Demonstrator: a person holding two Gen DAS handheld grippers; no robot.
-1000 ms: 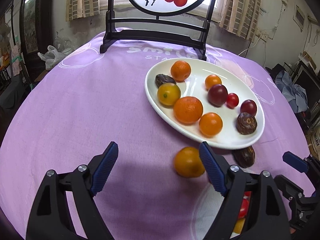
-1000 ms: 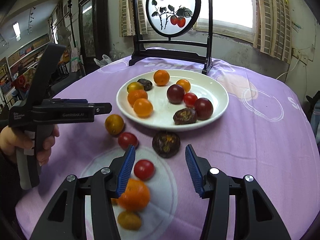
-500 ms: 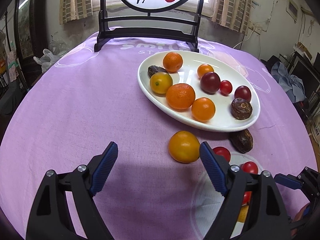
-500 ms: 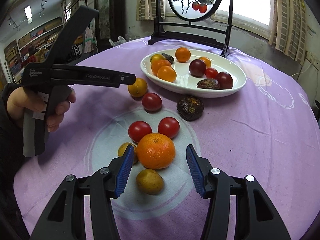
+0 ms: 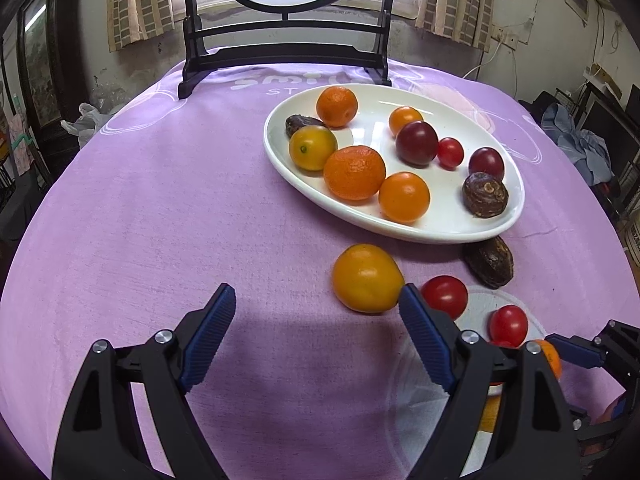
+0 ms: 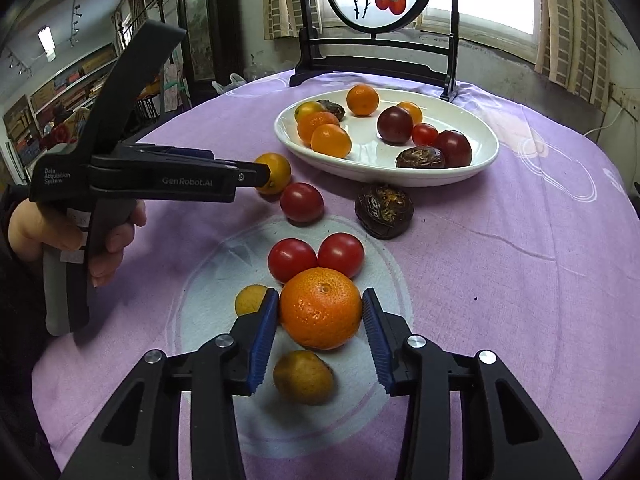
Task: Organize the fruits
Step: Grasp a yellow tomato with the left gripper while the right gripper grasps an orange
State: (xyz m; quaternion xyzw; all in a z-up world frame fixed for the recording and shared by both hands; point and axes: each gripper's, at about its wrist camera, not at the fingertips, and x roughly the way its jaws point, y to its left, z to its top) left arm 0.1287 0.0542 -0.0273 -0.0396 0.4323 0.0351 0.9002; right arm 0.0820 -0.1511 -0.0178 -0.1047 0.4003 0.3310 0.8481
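A white oval plate (image 5: 492, 224) (image 6: 484, 160) holds several oranges, plums, tomatoes and dates. My right gripper (image 6: 320, 312) is closed around a large orange mandarin (image 6: 320, 308) on the cloth, both pads at its sides. My left gripper (image 5: 312, 312) is open, and its right finger (image 5: 420, 320) is next to a yellow-orange fruit (image 5: 366, 278) (image 6: 276, 172) lying just before the plate. Red tomatoes (image 6: 292, 260) (image 6: 340, 254) (image 6: 302, 202), a dark date (image 6: 384, 210) and two small yellow fruits (image 6: 250, 300) (image 6: 302, 376) lie loose on the cloth.
The round table has a purple cloth (image 5: 160, 200). A black-framed round painted screen (image 5: 288, 8) stands at the table's far edge behind the plate. The person's hand (image 6: 60, 232) holds the left gripper at the left in the right wrist view.
My right gripper has moved forward over the loose fruit and narrowed from wide open to the mandarin's sides. My left gripper has drawn closer to the yellow-orange fruit, still open.
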